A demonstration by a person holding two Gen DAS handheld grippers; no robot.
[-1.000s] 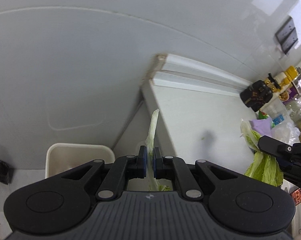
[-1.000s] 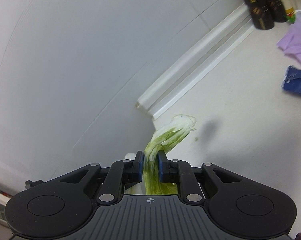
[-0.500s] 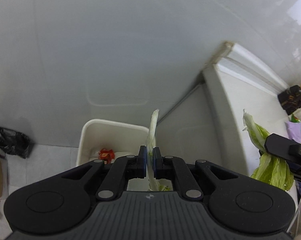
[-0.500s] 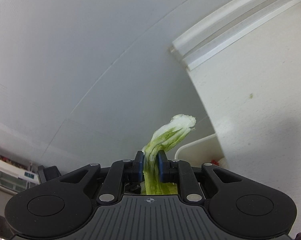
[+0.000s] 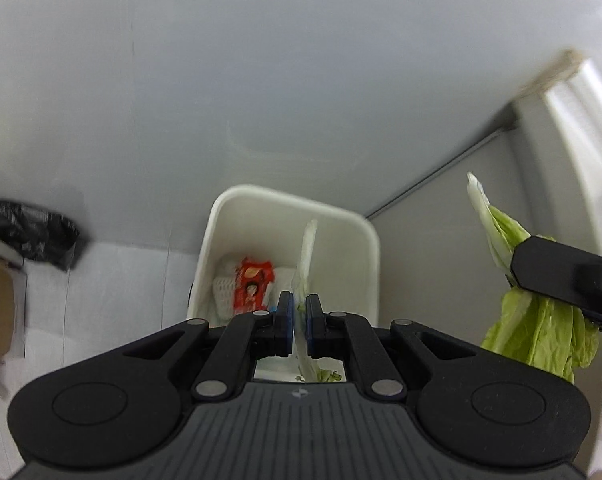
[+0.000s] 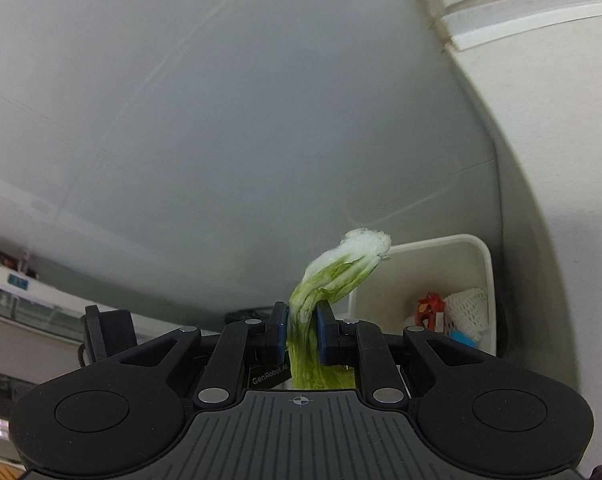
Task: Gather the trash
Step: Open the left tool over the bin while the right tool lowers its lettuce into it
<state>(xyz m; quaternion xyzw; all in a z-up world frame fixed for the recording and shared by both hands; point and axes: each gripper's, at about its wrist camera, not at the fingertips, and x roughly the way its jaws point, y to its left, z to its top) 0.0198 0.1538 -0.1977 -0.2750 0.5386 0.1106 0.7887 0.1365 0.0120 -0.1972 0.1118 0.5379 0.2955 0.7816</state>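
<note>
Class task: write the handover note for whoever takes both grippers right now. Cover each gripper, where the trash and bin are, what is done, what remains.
Left gripper: shut on a pale cabbage strip, held over the white bin.
Right gripper: shut on a green cabbage leaf, left of the bin in its own view, not yet over it.
Done: a red wrapper and white foam netting already lie in the bin.
Left: release the strip, bring the leaf over the bin, release it.

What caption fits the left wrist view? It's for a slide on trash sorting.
Left gripper holds a pale cabbage leaf above the white bin, which already contains a red wrapper.
</note>
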